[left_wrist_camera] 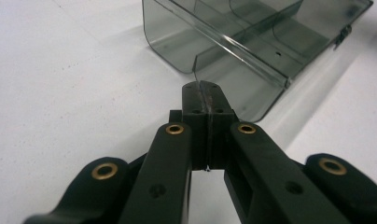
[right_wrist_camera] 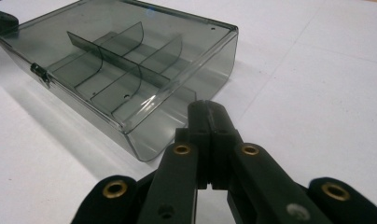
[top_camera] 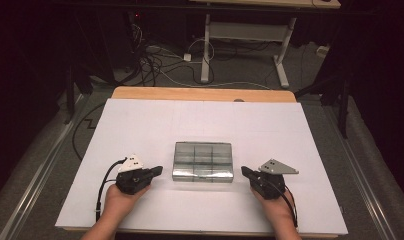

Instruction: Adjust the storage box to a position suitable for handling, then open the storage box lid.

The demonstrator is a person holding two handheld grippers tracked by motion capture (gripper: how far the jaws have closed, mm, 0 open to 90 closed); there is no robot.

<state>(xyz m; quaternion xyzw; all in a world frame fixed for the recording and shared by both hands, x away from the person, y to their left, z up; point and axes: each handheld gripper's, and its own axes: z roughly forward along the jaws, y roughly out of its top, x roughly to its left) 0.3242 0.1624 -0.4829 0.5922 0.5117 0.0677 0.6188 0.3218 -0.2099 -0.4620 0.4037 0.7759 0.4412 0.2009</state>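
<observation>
Here is the clear smoky plastic box (top_camera: pixel 203 161), lid down, lying flat near the middle of the white sheet (top_camera: pixel 140 125) that covers the table, and everything else takes its place from it. To the left of the box sits the left gripper (top_camera: pixel 157 171), held in the person's left hand (top_camera: pixel 121 197), jaws pressed together with nothing between them, tips just beside the box's near left corner and not touching it as far as the high view shows. From the left gripper view the closed jaw tips (left_wrist_camera: pixel 203 95) point straight at the rounded corner of the box (left_wrist_camera: pixel 252 42), with the inner dividers (left_wrist_camera: pixel 233 46) showing through the wall. To the right of the box, the right gripper (top_camera: pixel 246 172) mirrors it, held in the right hand (top_camera: pixel 277 205), jaws also shut on nothing, tips close to the near right corner. In the right gripper view the closed tips (right_wrist_camera: pixel 209 112) sit just in front of that corner of the box (right_wrist_camera: pixel 126 60); whether they brush the plastic I cannot tell. A small latch (right_wrist_camera: pixel 39 72) shows on the long side wall, and the dividers (right_wrist_camera: pixel 112 60) split the inside into compartments.
</observation>
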